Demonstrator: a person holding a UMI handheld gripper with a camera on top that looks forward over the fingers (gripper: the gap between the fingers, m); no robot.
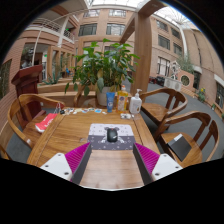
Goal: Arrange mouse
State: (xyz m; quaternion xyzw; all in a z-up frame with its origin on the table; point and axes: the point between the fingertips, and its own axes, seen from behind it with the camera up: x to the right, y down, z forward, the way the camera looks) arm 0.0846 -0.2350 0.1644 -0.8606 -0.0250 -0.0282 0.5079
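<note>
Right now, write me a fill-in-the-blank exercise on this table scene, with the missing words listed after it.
1. The black mouse lies on a patterned ____ on the wooden table.
2. The fingers of the hand-held gripper are ____, with nothing between them.
3. The mouse sits just ____ of the fingers.
4. Beyond the mouse stands a white ____, in front of a potted plant.

Missing words: mouse pad; open; ahead; bottle

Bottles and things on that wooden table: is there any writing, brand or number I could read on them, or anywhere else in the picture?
No text can be read.
Bottles: any labels are too small to read.
Red item on the table: blurred, no legible print.
Mouse on its patterned mat: no visible brand.
The gripper is open, with no markings.
</note>
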